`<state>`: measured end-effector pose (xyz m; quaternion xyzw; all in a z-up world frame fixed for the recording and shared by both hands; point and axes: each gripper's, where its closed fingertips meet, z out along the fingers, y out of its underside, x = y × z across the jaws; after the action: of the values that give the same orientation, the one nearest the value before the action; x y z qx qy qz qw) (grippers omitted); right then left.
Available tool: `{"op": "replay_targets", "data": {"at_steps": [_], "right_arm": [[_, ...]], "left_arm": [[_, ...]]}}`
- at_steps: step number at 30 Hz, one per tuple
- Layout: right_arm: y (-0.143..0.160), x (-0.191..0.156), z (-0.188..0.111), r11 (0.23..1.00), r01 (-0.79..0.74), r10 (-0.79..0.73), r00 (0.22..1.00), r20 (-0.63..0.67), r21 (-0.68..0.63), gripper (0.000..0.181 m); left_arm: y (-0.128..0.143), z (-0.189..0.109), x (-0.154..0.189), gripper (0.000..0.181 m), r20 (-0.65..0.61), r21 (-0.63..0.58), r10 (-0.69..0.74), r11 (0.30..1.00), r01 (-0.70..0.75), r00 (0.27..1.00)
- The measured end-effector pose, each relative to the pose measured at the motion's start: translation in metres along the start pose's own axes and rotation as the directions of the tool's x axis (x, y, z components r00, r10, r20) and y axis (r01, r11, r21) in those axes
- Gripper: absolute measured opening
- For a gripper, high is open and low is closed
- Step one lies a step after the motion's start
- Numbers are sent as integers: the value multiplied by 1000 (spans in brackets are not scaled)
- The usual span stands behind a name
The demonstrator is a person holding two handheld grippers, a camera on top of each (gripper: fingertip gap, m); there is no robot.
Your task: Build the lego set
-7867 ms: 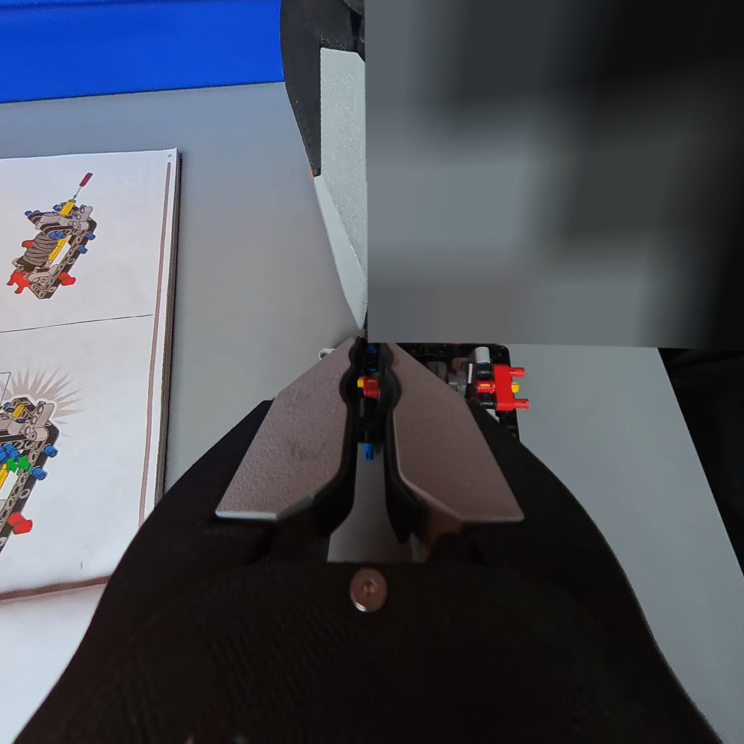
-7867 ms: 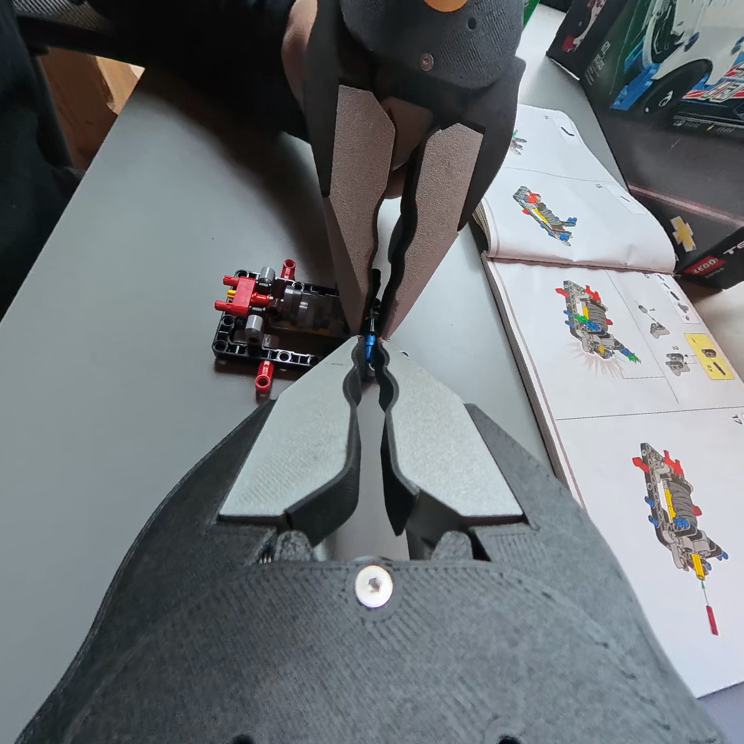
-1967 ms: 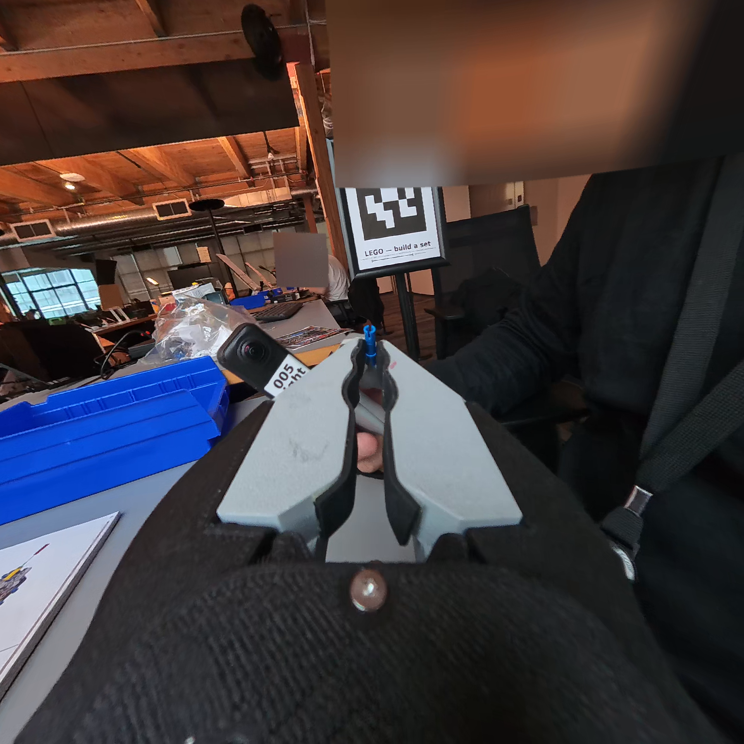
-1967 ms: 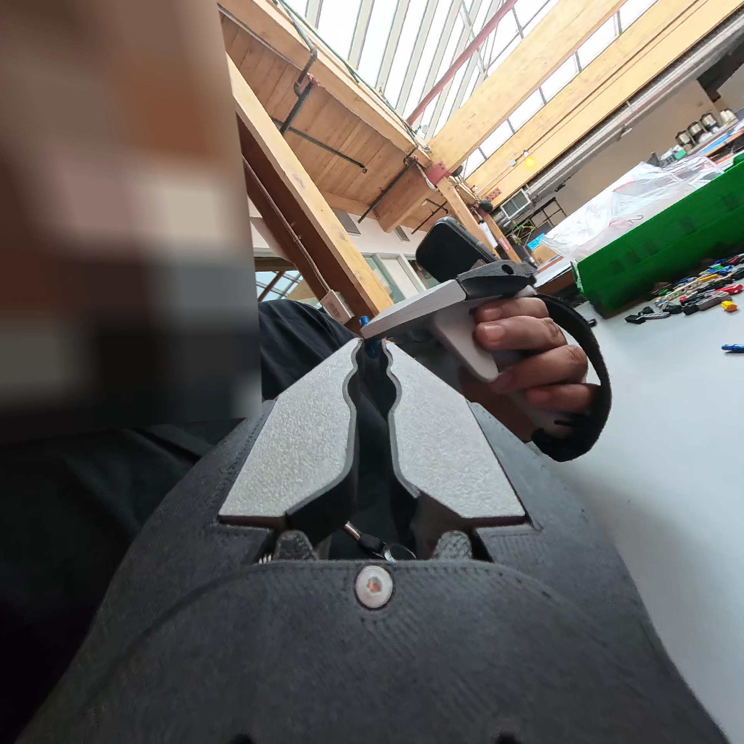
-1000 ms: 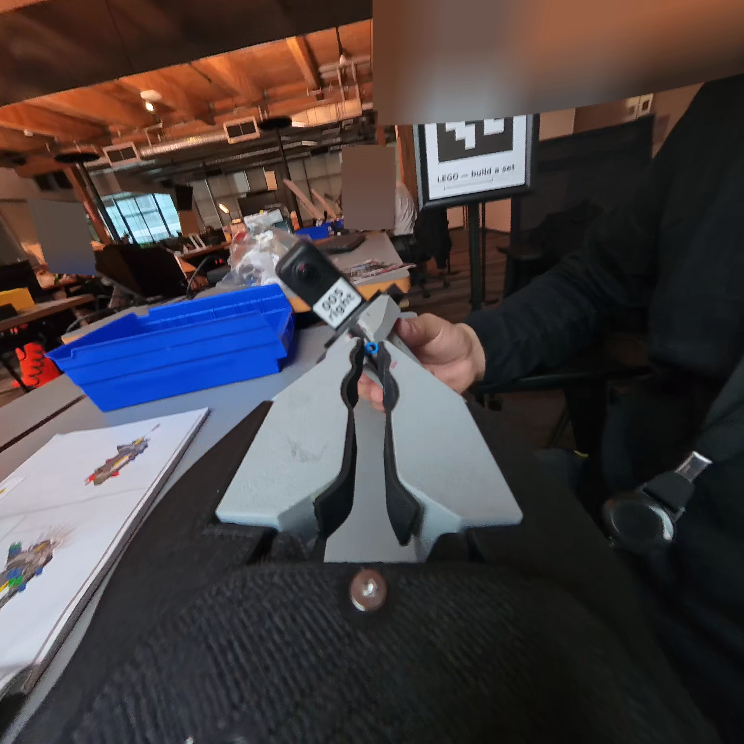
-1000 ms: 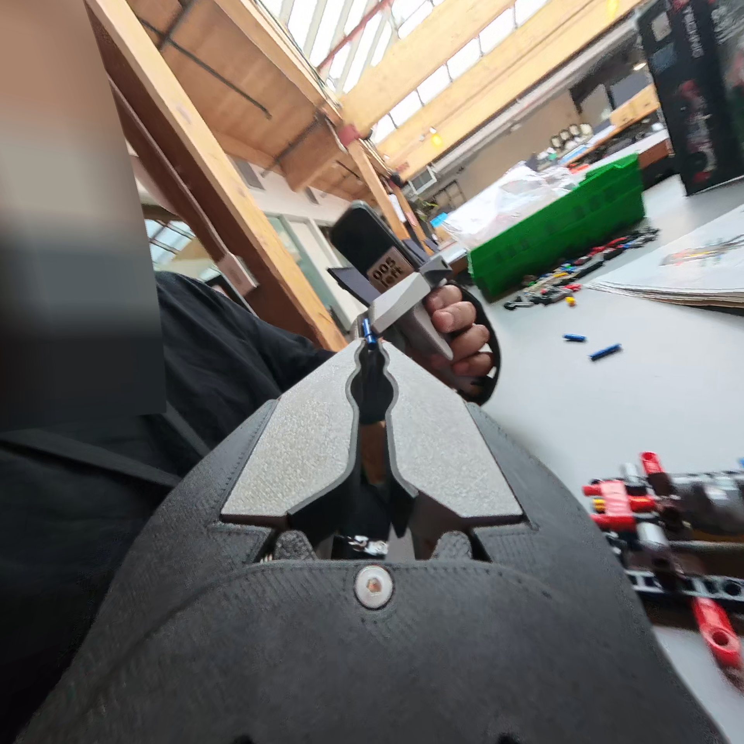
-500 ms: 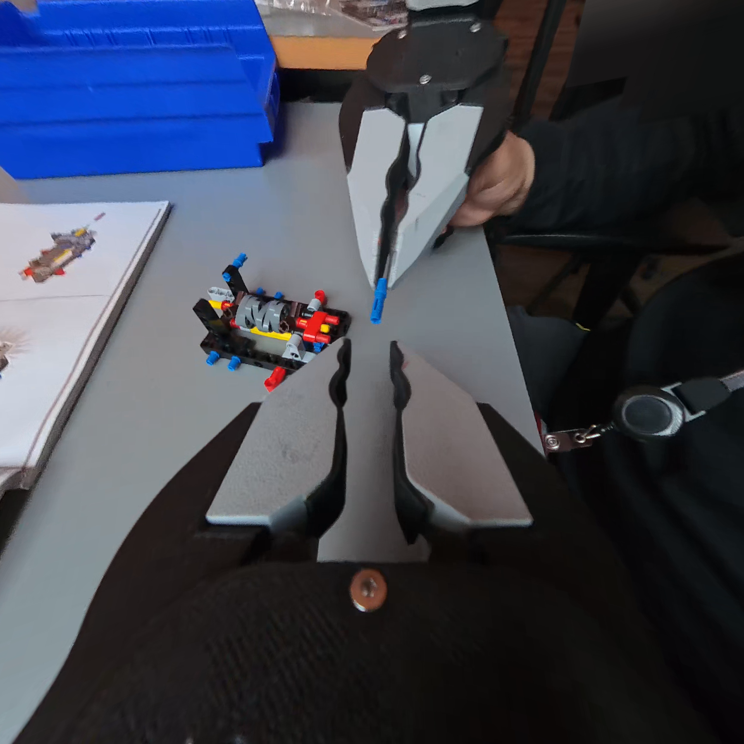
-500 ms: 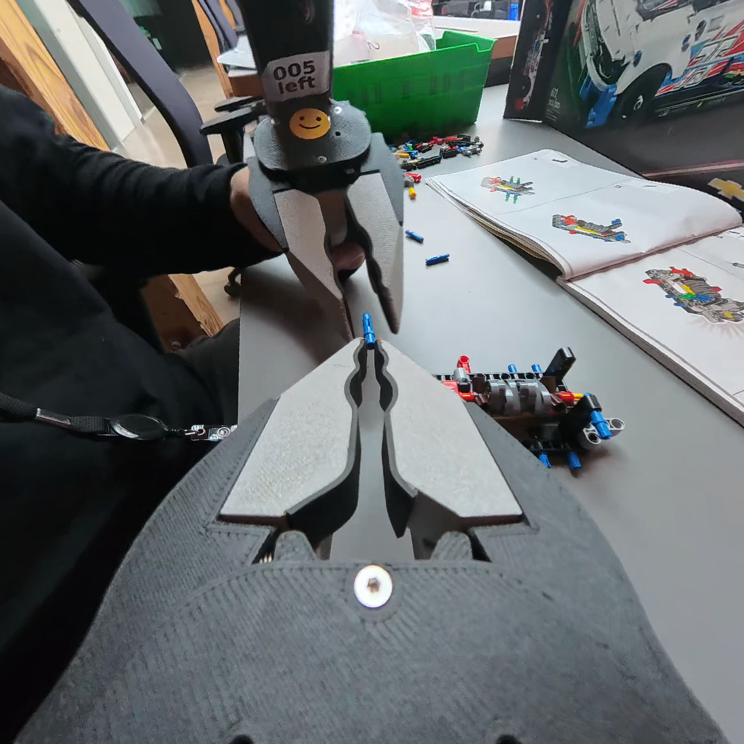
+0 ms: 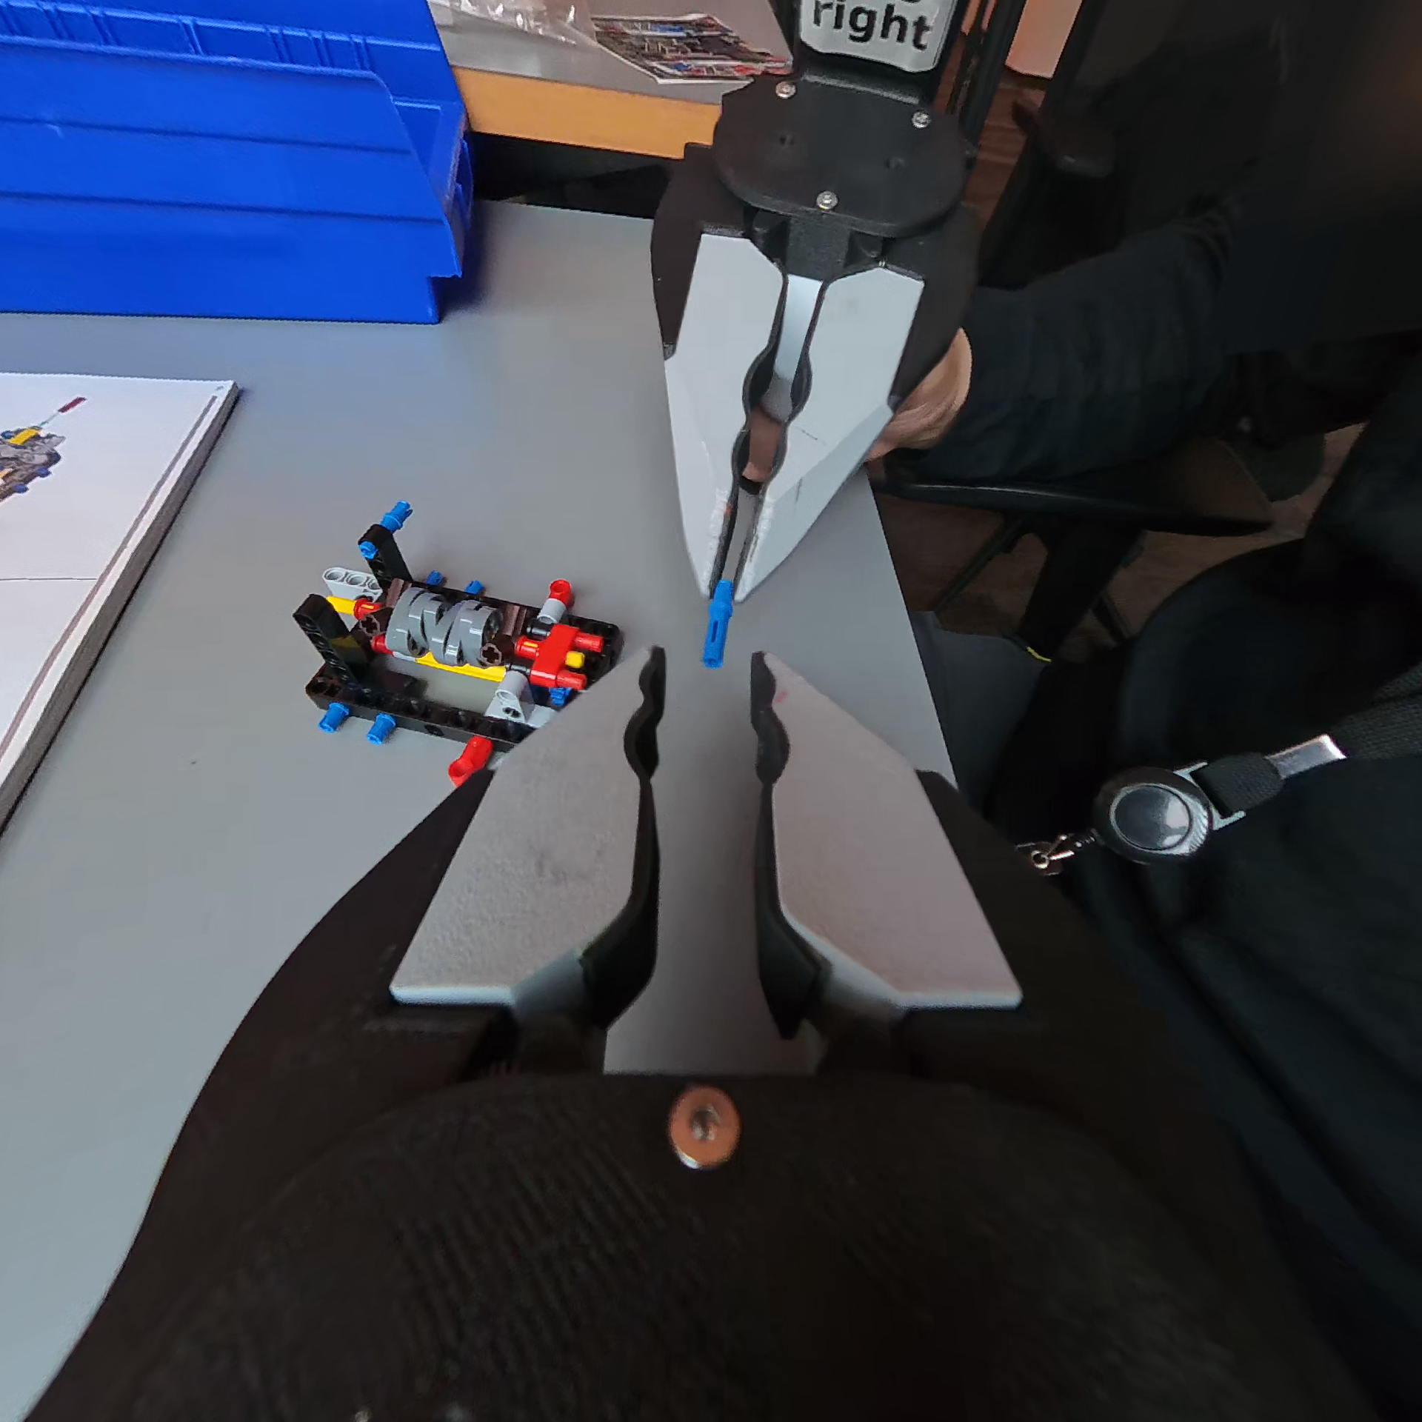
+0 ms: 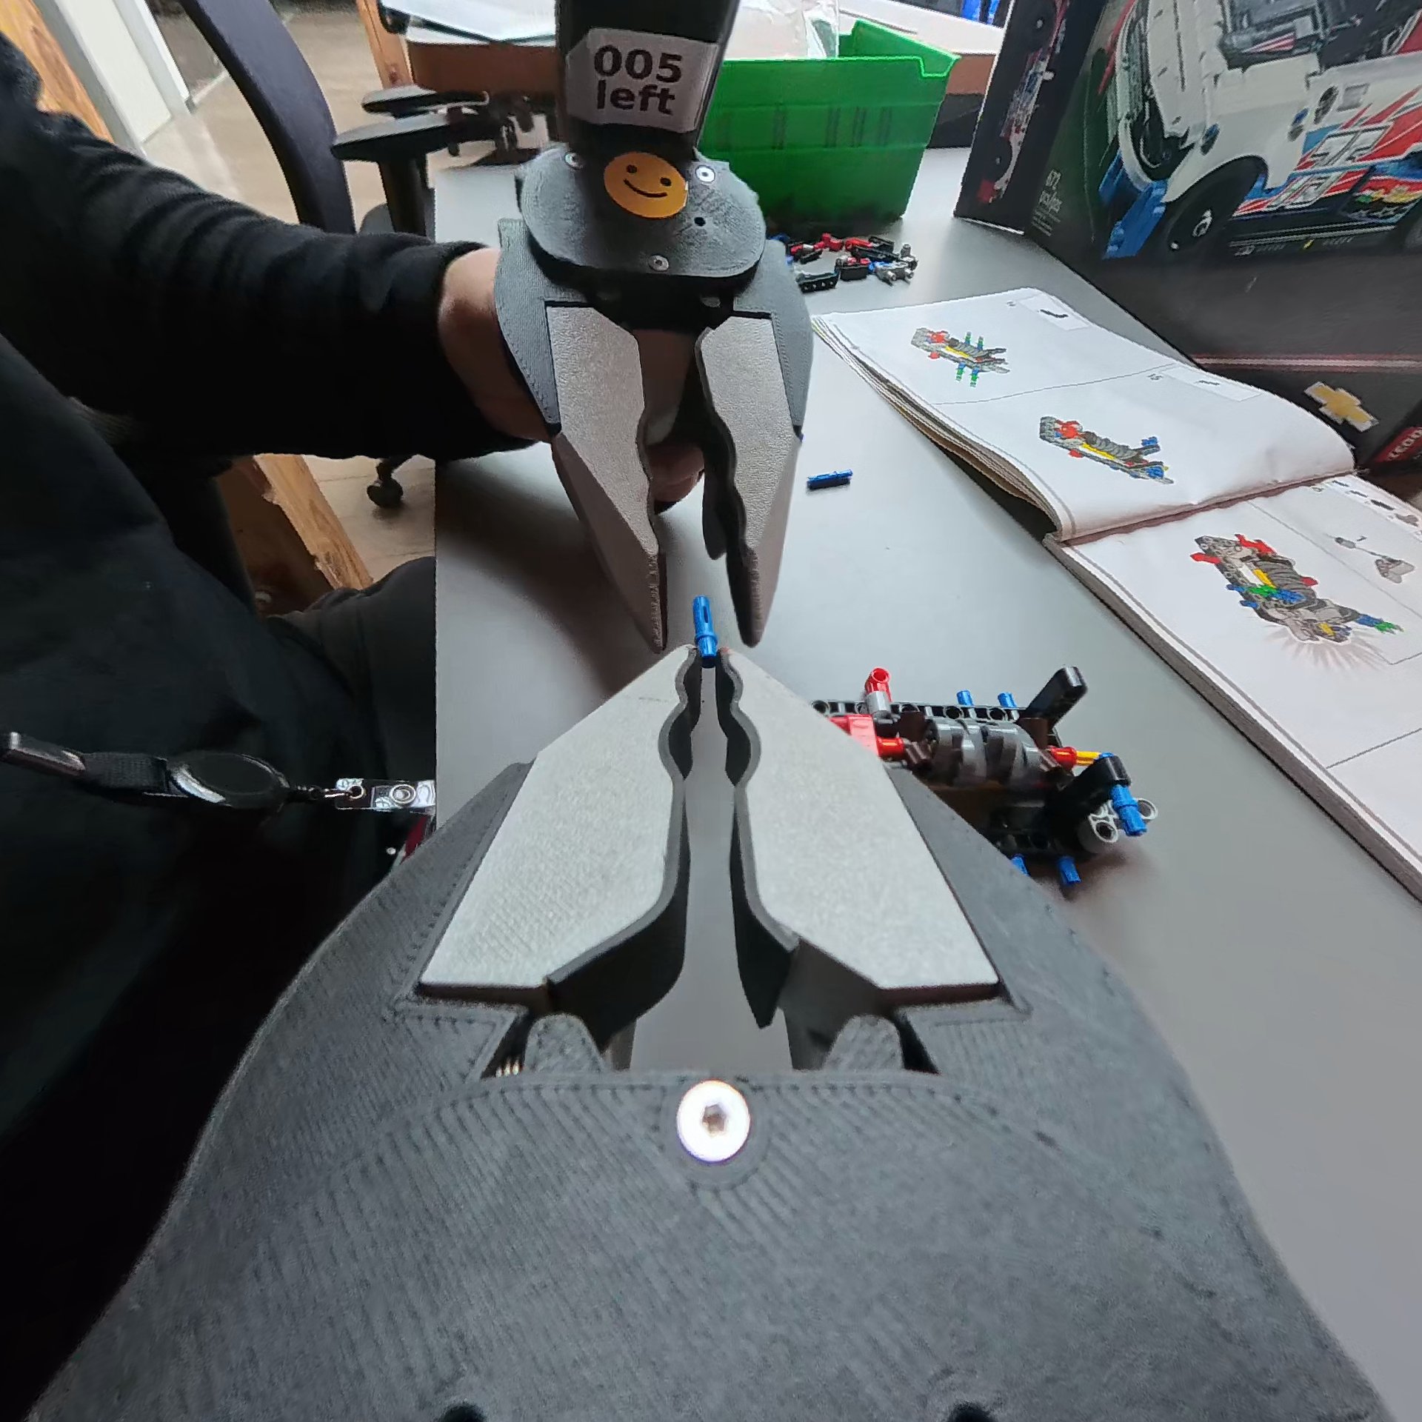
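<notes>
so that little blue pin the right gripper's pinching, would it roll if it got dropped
Probably: the blue pin looks round and thin, so it could roll on the smooth table. It looks rigid and light. The right gripper holds only its end, so it might pivot or slip.

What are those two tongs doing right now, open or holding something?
Left tongs: open, empty, fingertips either side of the pin.
Right tongs: shut on the blue pin, pinched at the tips above the grey table.
</notes>
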<state>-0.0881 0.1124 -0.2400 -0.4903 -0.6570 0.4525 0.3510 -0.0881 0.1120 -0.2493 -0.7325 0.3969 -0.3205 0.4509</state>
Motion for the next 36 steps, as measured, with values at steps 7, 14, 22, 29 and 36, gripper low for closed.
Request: {"op": "replay_targets", "data": {"at_steps": [7,14,22,29,36], "right_arm": [[5,-1,0,997,66,-67,997,-38,-35,0],[0,-8,-4,1000,19,-19,999,40,17,6],[1,-11,-1,999,48,-48,998,41,6,5],[0,-13,-1,996,86,-86,996,26,1,1],[2,-12,0,995,100,-100,995,13,-5,2]], "left_arm": [[2,4,4,2,-22,-25,22,999,-23,1000],[-2,3,7,2,-20,6,139,990,-139,990],[-5,2,15,2,-69,35,154,988,-152,986],[-3,3,15,2,-69,17,148,989,-147,987],[0,3,15,2,-104,-6,70,997,-71,992]]}}
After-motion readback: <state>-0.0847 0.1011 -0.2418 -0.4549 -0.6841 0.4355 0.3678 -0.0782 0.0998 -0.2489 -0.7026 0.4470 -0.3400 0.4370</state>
